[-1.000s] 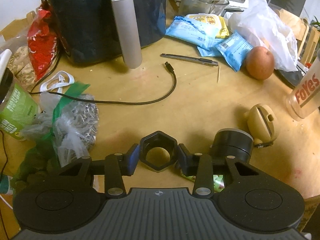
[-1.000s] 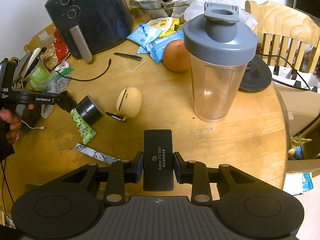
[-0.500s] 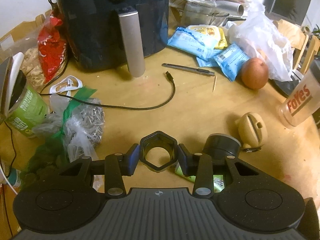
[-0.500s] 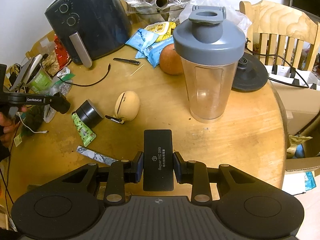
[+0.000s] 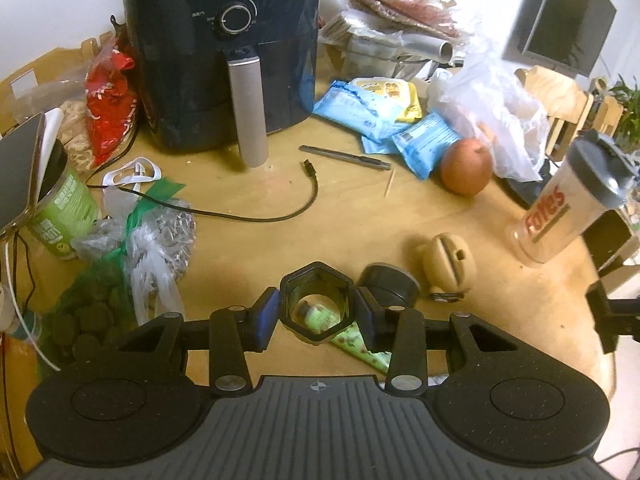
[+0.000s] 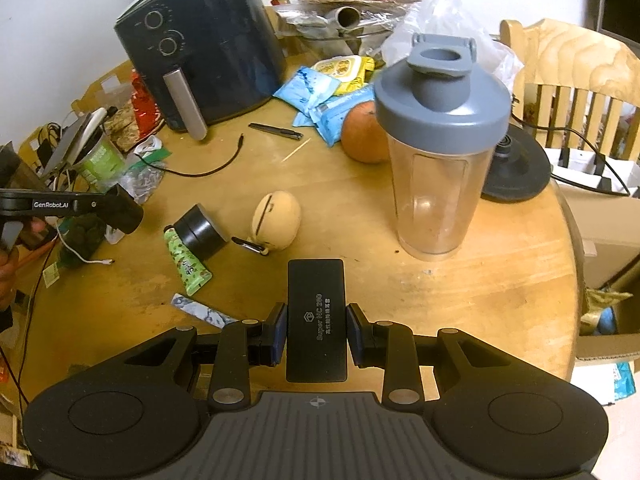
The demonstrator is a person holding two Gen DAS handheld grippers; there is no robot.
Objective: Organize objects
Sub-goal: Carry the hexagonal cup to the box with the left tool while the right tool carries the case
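My left gripper (image 5: 316,312) is shut on a black hexagonal sleeve (image 5: 316,282) and holds it above the round wooden table (image 5: 360,216); through its hole a green tube (image 5: 352,342) shows. It also shows in the right wrist view (image 6: 120,210) at the far left. My right gripper (image 6: 317,330) is shut on a flat black box (image 6: 317,316) printed "Super NC 200", held above the table's near edge. On the table lie a black round case (image 6: 200,232), the green tube (image 6: 186,262), a beige egg-shaped case (image 6: 276,220) and a clear shaker bottle (image 6: 438,152) with a grey lid.
A dark air fryer (image 5: 224,48) stands at the back with snack packets (image 5: 360,108), an orange fruit (image 5: 466,166), a pen (image 5: 344,157) and a black cable (image 5: 248,216). Bags and a green can (image 5: 60,208) crowd the left. A wooden chair (image 6: 572,88) stands right.
My left gripper has pulled back and risen with the hexagonal sleeve; more of the air fryer shows. My right gripper has drawn back from the shaker with the black box.
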